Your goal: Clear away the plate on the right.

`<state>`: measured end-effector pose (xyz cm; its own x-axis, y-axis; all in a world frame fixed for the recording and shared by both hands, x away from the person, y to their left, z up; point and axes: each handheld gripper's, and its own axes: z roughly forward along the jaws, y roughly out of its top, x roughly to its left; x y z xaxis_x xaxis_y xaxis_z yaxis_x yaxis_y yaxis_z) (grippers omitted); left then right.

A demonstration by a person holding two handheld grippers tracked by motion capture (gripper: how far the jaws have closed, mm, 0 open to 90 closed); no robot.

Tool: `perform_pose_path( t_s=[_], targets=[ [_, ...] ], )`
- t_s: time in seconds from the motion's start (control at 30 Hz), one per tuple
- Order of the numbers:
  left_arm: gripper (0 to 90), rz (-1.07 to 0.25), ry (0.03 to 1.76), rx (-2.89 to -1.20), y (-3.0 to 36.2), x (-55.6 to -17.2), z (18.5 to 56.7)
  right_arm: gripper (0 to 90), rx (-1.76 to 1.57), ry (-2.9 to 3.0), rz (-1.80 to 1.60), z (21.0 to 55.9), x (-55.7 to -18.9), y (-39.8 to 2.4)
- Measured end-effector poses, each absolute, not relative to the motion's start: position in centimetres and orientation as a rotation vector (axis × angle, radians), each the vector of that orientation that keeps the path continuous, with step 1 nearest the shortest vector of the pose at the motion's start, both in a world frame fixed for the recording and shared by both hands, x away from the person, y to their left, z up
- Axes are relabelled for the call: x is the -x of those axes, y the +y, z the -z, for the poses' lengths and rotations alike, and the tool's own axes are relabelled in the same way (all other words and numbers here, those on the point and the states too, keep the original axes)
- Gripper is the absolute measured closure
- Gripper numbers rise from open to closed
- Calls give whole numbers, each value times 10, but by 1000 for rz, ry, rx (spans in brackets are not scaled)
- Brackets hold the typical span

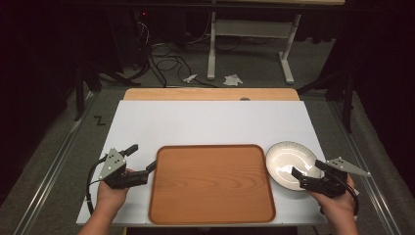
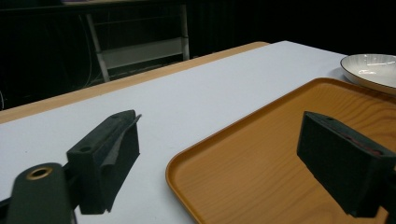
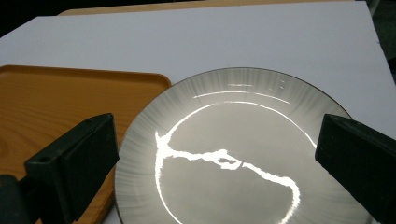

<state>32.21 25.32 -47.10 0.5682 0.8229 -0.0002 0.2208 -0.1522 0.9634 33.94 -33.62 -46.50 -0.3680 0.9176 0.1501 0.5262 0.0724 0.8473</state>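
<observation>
Two grippers, nothing held: my left gripper [image 1: 149, 168] gapes astride the tray [image 1: 212, 183] rim; my right gripper [image 1: 295, 172] hangs jaws apart over the plate [image 1: 288, 159] beside it. Loading's all ahead, I'd say.

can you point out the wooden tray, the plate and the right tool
wooden tray [image 1: 210, 183], high view, on the bare middle of its floor
plate [image 3: 243, 140], right gripper view, on its glossy centre
right tool [image 1: 297, 175], high view, midway between its fingertips, at the plate's near rim
</observation>
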Motion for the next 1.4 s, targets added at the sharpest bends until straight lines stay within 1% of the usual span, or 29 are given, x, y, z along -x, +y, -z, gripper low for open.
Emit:
perform_pose_path(
  t_s=[0.27, 0.3, 0.4, 0.53, 0.67, 0.8, 0.87, 0.97, 1.03, 1.07, 1.1, 1.13, 1.17, 1.2, 1.23, 1.27, 1.3, 1.33, 1.37, 1.4],
  targets=[
    [115, -666, 894, -1703, 251, -323, 471, 0, -1523, 1901, -1185, 470, -340, -349],
    [103, -666, 894, -1703, 251, -323, 471, 0, -1523, 1901, -1185, 470, -340, -349],
    [3, -694, 909, -1714, 248, -324, 470, 2, -1570, 1894, -1166, 472, -341, -356],
    [5, -689, 902, -1719, 247, -324, 469, 11, -1604, 1884, -1165, 474, -341, -361],
    [4, -685, 912, -1716, 248, -325, 467, 75, -1700, 1871, -1170, 479, -342, -371],
    [4, -689, 911, -1706, 248, -324, 466, 100, -1742, 1854, -1169, 481, -343, -374],
    [4, -688, 907, -1707, 248, -324, 466, 138, -1781, 1834, -1170, 484, -343, -379],
    [4, -687, 901, -1709, 247, -324, 466, 162, -1823, 1823, -1188, 486, -343, -382],
    [4, -691, 905, -1713, 247, -324, 466, 208, -1884, 1825, -1209, 488, -344, -384],
    [4, -677, 903, -1724, 247, -324, 467, 249, -1915, 1823, -1216, 489, -344, -387],
    [7, -677, 903, -1724, 247, -324, 467, 249, -1915, 1823, -1216, 489, -344, -387],
    [33, -707, 905, -1732, 246, -323, 467, 285, -1945, 1818, -1230, 491, -345, -389],
    [82, -710, 903, -1734, 246, -323, 468, 296, -1952, 1819, -1230, 491, -345, -390],
    [166, -705, 902, -1735, 246, -323, 468, 313, -1964, 1817, -1230, 492, -345, -390],
    [200, -705, 902, -1735, 246, -323, 468, 320, -1972, 1825, -1238, 492, -345, -391],
    [138, -706, 906, -1739, 246, -323, 469, 328, -1987, 1823, -1241, 493, -345, -390],
    [99, -706, 906, -1739, 246, -323, 469, 328, -1987, 1823, -1241, 493, -345, -390],
    [98, -712, 903, -1740, 246, -323, 469, 360, -1994, 1834, -1235, 495, -346, -390],
    [129, -734, 892, -1744, 245, -322, 471, 394, -2002, 1838, -1238, 495, -346, -390],
    [179, -745, 884, -1754, 245, -321, 471, 416, -2019, 1845, -1238, 496, -346, -390]
  ],
)
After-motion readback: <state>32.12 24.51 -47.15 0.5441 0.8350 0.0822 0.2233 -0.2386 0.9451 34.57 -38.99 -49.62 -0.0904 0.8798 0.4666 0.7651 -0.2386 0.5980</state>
